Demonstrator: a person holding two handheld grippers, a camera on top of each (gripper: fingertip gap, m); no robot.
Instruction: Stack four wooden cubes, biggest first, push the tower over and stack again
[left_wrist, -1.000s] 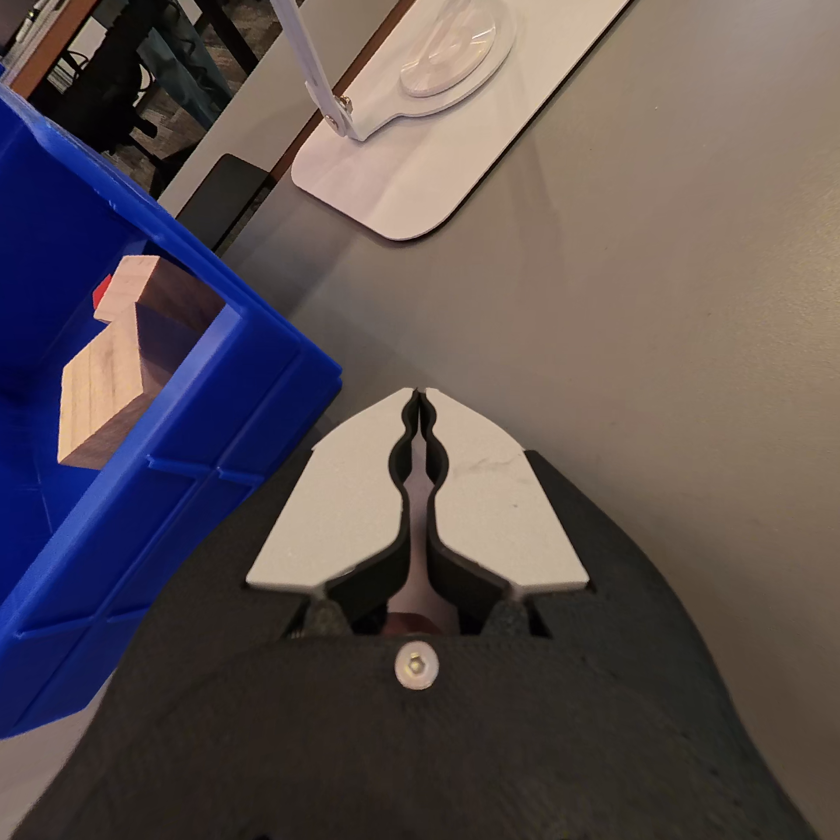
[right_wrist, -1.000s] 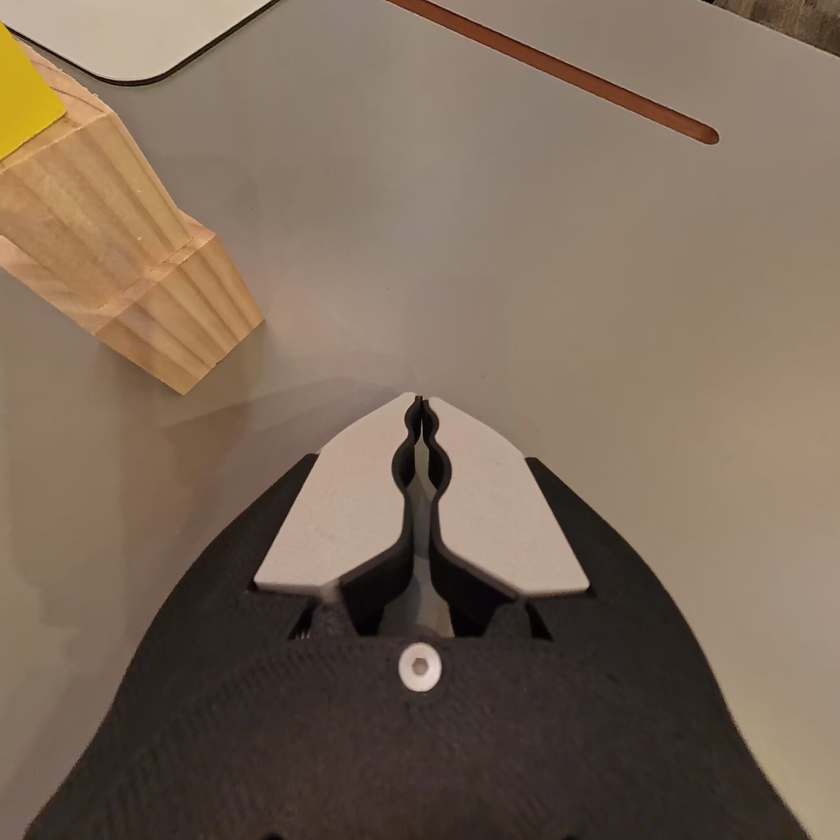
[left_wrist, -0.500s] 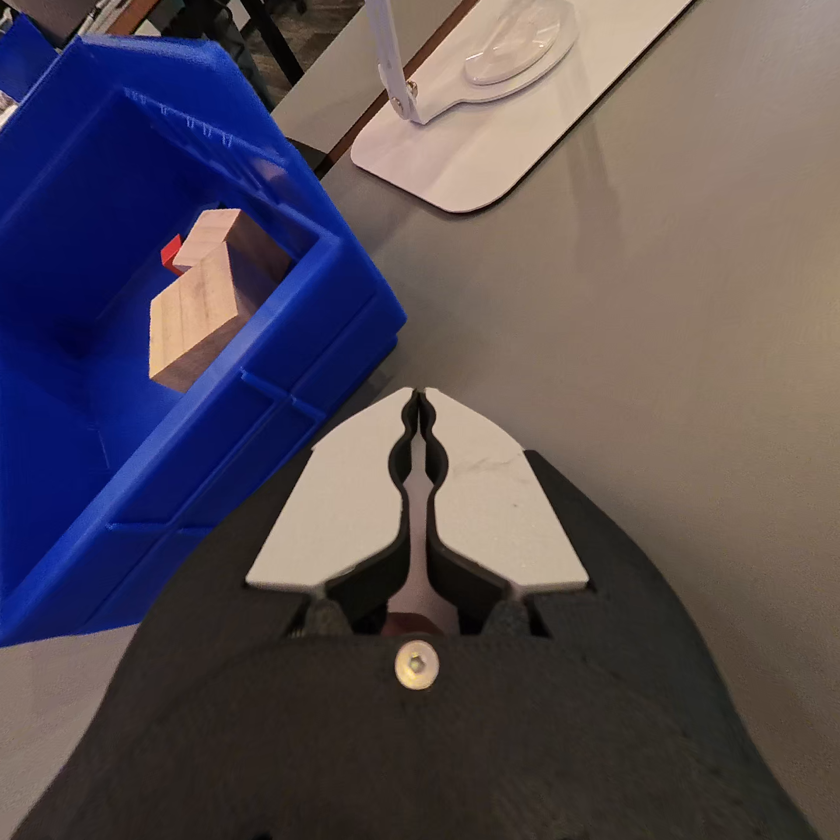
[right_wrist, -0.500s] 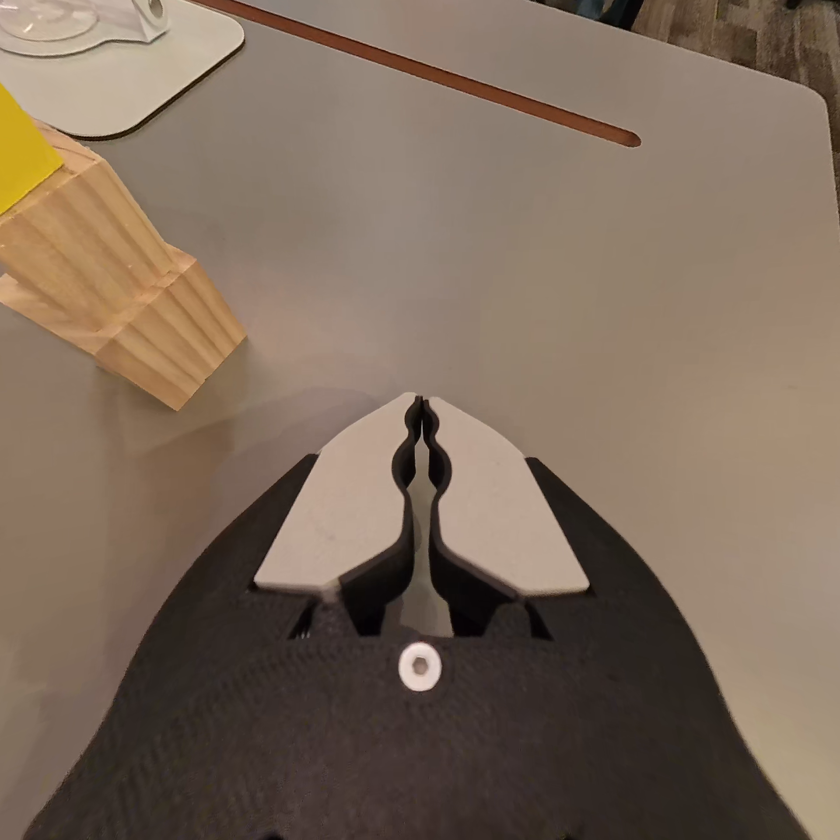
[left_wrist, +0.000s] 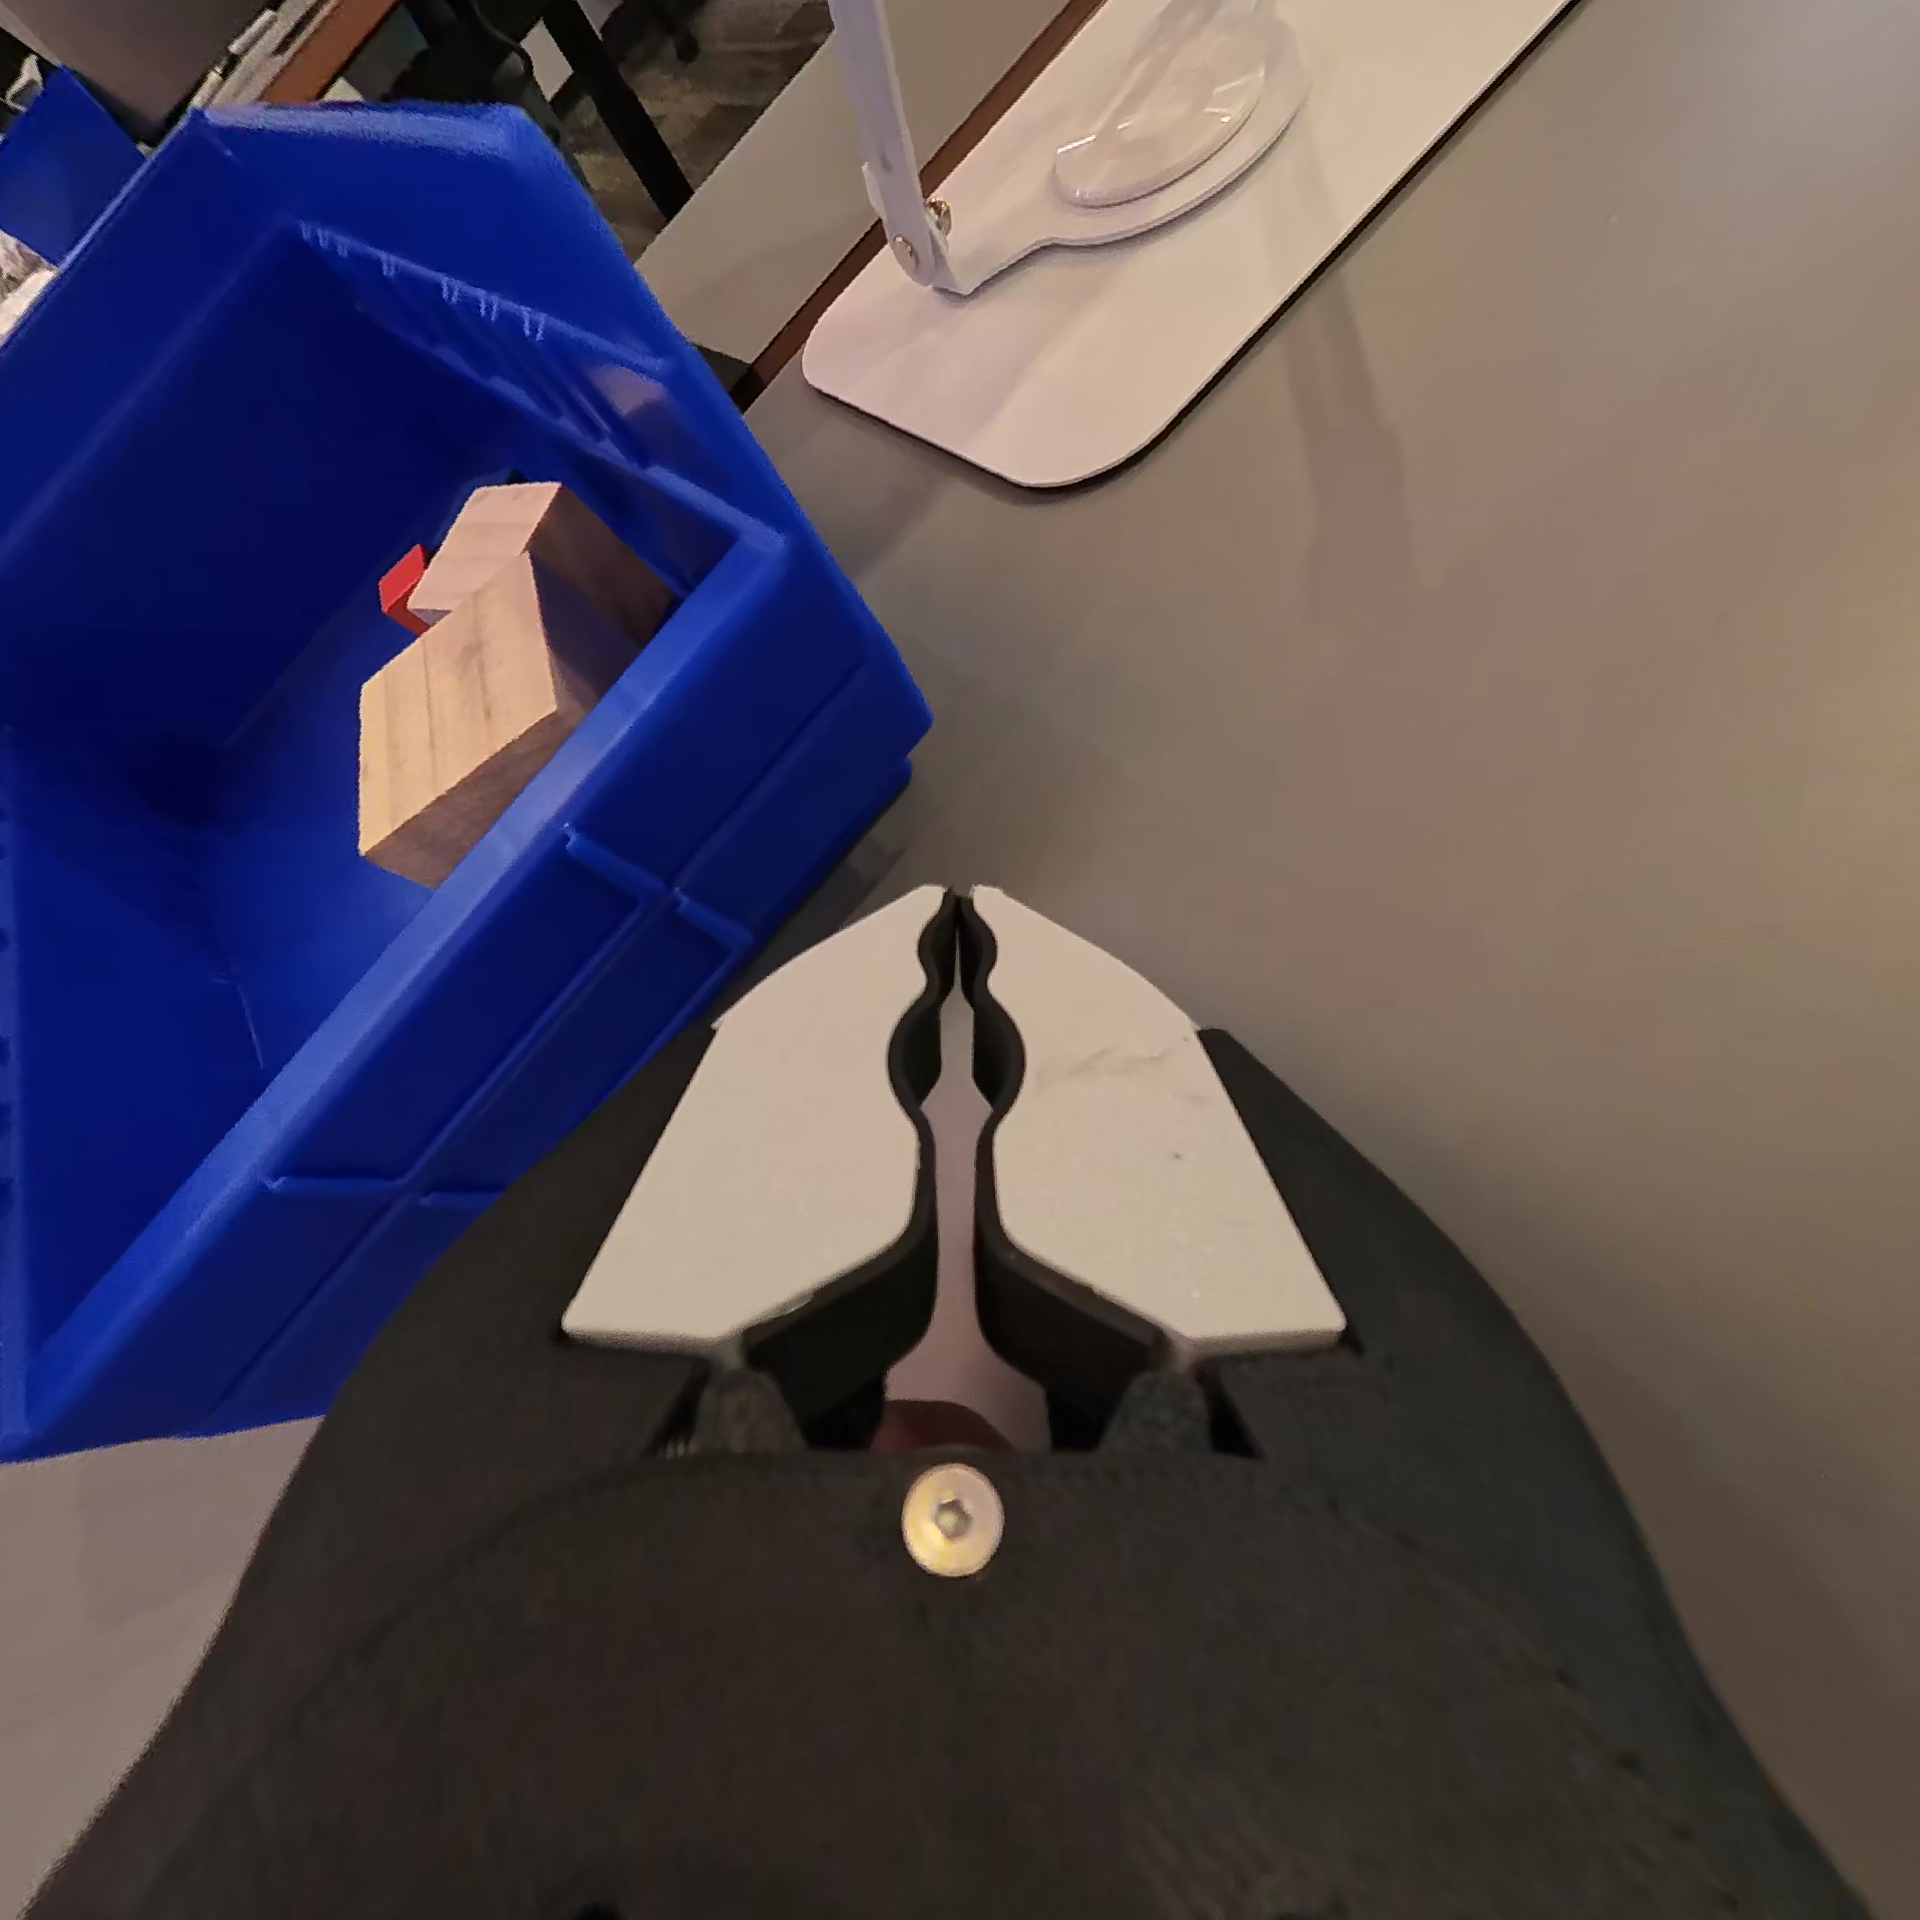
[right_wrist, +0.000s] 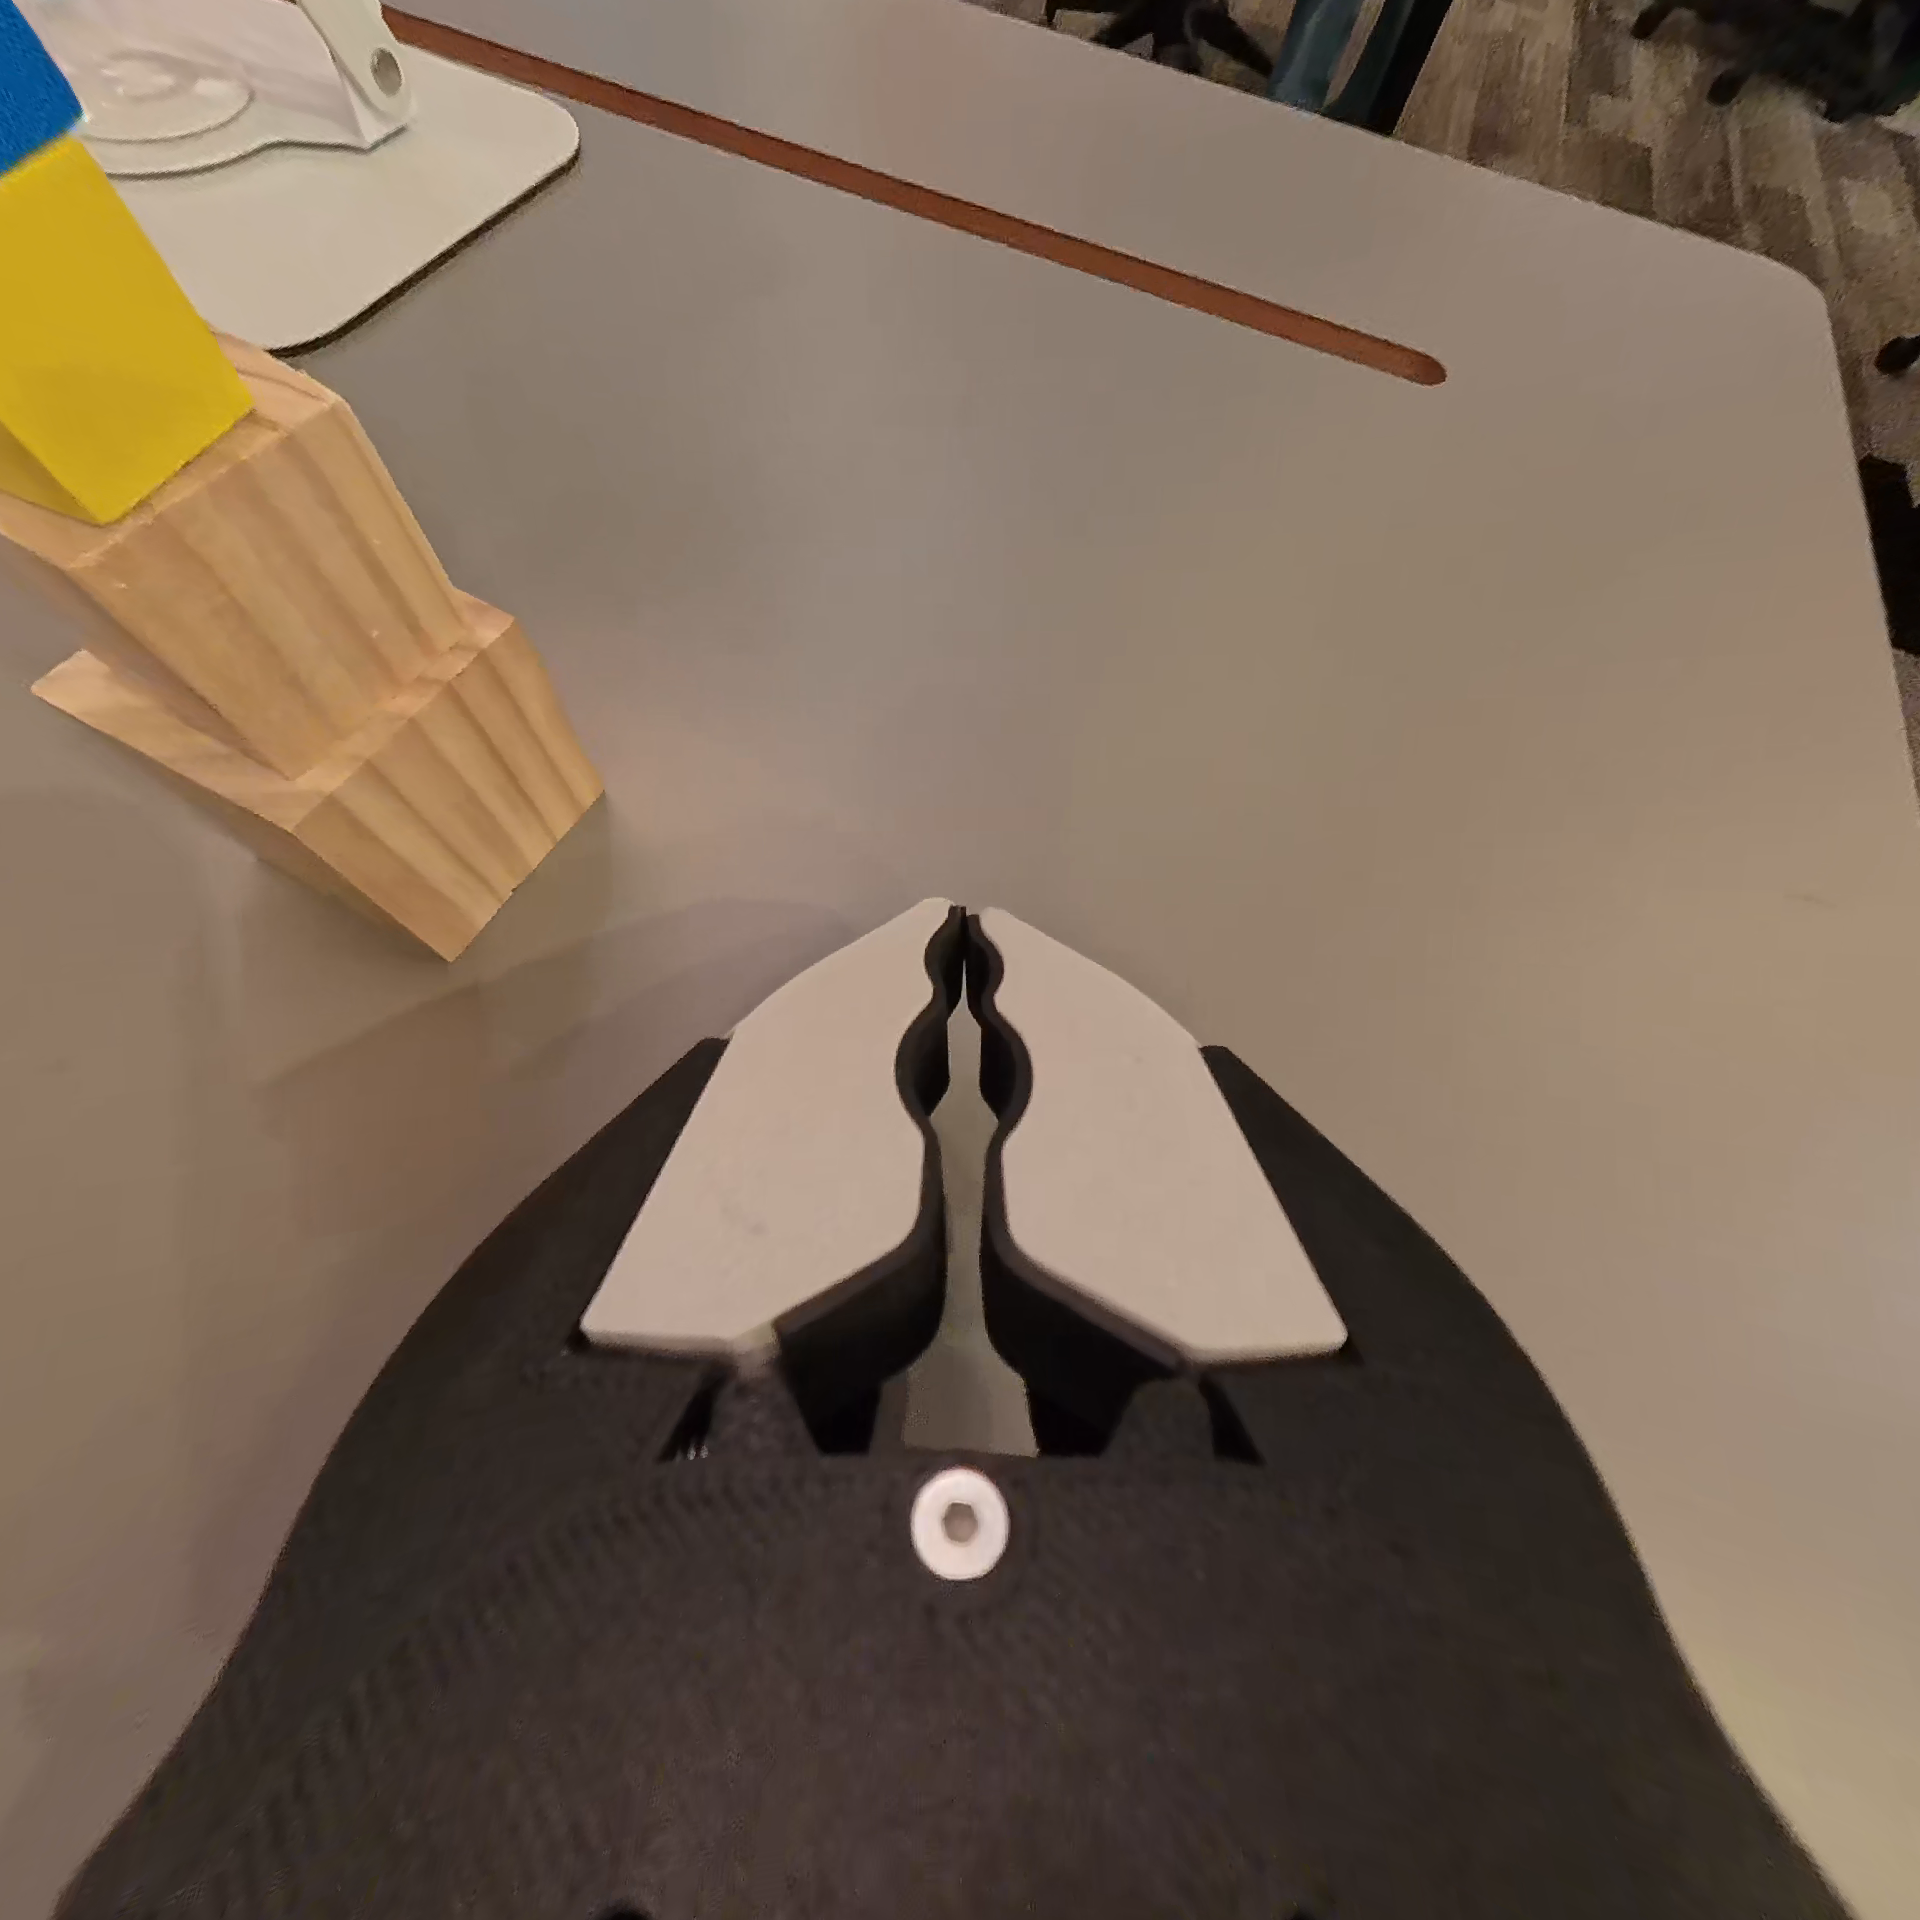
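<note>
Grey counter (left_wrist: 1455, 727) carrying a bin, a mat and a lamp foot

A blue plastic bin (left_wrist: 520, 1039) is sitting on the counter just to the left of the left claw (left_wrist: 956, 904), its near corner lying close beside the tip. Well ahead of that claw, a white mat (left_wrist: 1091, 395) with rounded corners is lying flat, and a white lamp base (left_wrist: 1143, 156) is standing on it with a jointed arm rising out of view. Far ahead of the right claw (right_wrist: 961, 920), a long brown slot (right_wrist: 1039, 234) is running slantwise across the counter, and patterned carpet (right_wrist: 1662, 104) is showing beyond the rounded far corner.
</note>
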